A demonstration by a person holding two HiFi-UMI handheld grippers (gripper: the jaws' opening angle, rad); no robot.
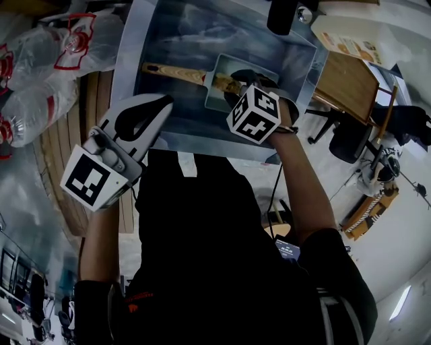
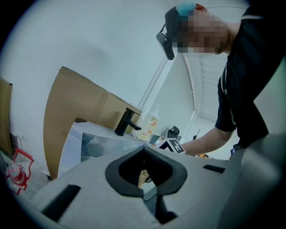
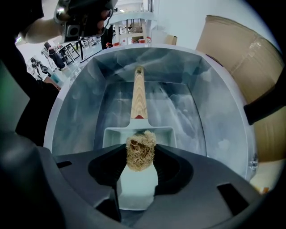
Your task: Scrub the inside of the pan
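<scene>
Head view: a steel sink (image 1: 145, 40) fills the top of the picture. The pan (image 1: 222, 84) lies on the sink's floor. It is a pale, square-cornered pan with a light wooden handle (image 1: 176, 73) that points to the picture's left. The right tool (image 1: 250, 82) hangs over the pan's bowl, and its marker cube hides much of the bowl. The left tool (image 1: 163, 102) is at the sink's near left corner, well apart from the pan. Plastic bags (image 1: 74, 40) with red print lie on the wooden table (image 1: 101, 91) beside the sink. A black faucet (image 1: 281, 15) and a bottle (image 1: 350, 42) stand at the far side.

Left gripper view: the left tool (image 2: 144, 151) has its jaws together, tips touching, with nothing between them. Through the padded opening behind the tips a sliver of the pan's wooden handle shows. Beyond are the sink's rim (image 2: 73, 138), the faucet (image 2: 126, 121), the bottle (image 2: 151, 124) and a sheet of brown cardboard (image 2: 80, 100).

Right gripper view: the right tool (image 3: 140, 157) is clamped on a scrubber (image 3: 141, 146), a tan, fibrous wad that sticks out past the tips over the pan (image 3: 166, 136). The pan's inside is smooth, pale grey-green and looks clean. Its walls are low and straight. The handle (image 3: 139, 96) runs straight away from the camera, with a small red band where it meets the bowl. I cannot tell whether the scrubber touches the pan's floor. The streaked walls of the sink (image 3: 214, 112) surround the pan.
</scene>
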